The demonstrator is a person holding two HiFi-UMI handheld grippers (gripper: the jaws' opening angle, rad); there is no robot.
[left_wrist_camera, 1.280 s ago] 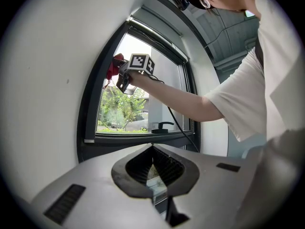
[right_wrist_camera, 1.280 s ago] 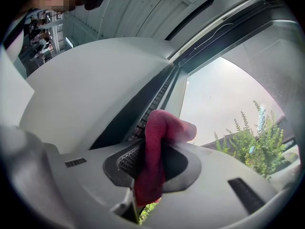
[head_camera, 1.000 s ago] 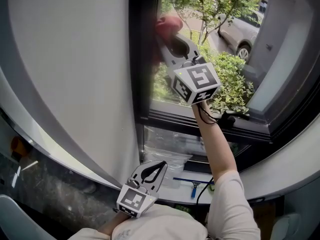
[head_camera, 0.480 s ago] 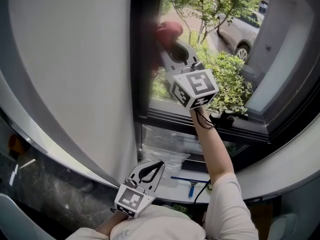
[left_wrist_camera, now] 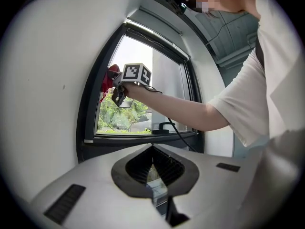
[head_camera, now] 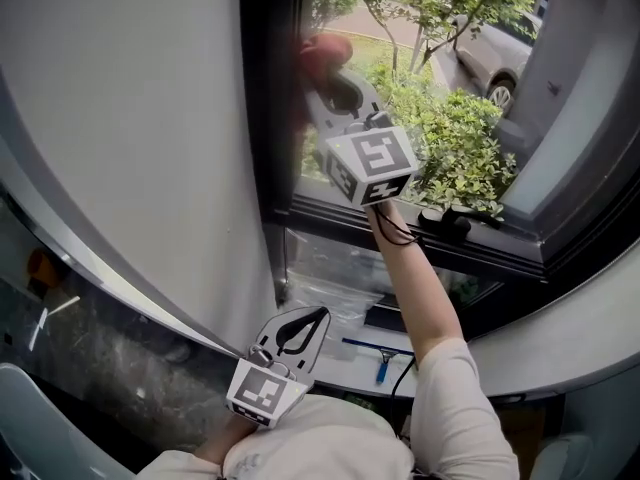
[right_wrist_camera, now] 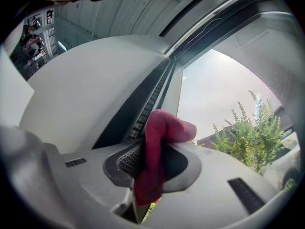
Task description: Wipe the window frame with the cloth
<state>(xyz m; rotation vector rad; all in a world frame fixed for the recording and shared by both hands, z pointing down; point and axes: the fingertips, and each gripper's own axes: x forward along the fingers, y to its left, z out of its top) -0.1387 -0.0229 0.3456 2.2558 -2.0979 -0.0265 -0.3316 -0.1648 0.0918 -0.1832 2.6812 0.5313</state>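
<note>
red cloth [right_wrist_camera: 164,125] clamped in the right tongs [right_wrist_camera: 153,163], at the window frame [head_camera: 268,118]

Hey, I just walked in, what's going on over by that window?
A person is cleaning the window frame. Their right gripper is shut on a red cloth and holds it up high against the frame's dark left upright, beside the glass. The left gripper is doing nothing: it is held low near the person's body, with its jaws together and nothing between them.
</note>
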